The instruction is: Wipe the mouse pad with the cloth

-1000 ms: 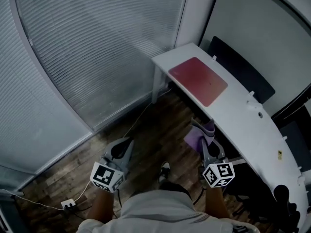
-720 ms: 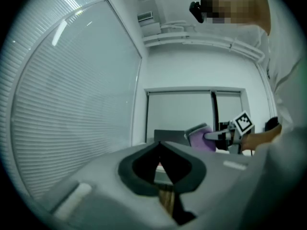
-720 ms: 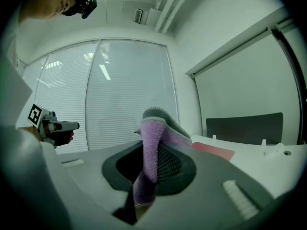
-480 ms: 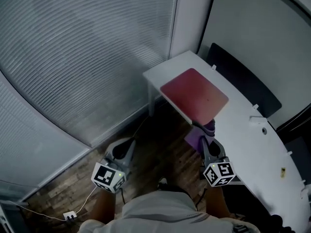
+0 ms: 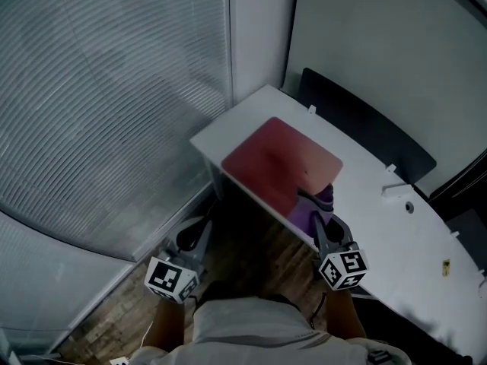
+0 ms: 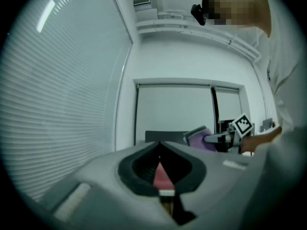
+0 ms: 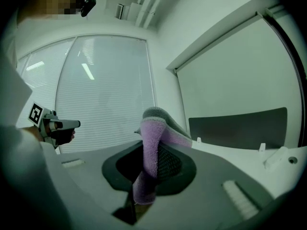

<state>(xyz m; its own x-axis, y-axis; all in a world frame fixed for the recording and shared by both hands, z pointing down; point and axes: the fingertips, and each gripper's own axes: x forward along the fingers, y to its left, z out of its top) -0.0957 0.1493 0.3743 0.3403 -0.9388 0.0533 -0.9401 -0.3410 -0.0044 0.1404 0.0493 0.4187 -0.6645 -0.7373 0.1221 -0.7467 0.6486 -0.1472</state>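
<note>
A red mouse pad [image 5: 278,158] lies on the near end of a white desk [image 5: 380,219]. My right gripper [image 5: 319,220] is shut on a folded purple cloth [image 5: 318,202], held just at the pad's near right edge. In the right gripper view the cloth [image 7: 152,143] stands up out of the shut right gripper [image 7: 154,153]. My left gripper [image 5: 204,225] hangs over the floor, left of the desk, shut and holding nothing. In the left gripper view the left gripper [image 6: 159,146] has its tips together, and a sliver of the mouse pad [image 6: 160,176] shows behind them.
A dark panel [image 5: 365,131] stands behind the desk. Window blinds [image 5: 99,105] fill the left side. Small white clips [image 5: 389,186] and a cable hole [image 5: 409,207] sit on the desk's right part. Wooden floor [image 5: 251,249] lies below the grippers.
The desk and mouse pad have come closer and lower in the head view. The right gripper with the cloth now reaches the pad's near edge. The left gripper stays low and shut.
</note>
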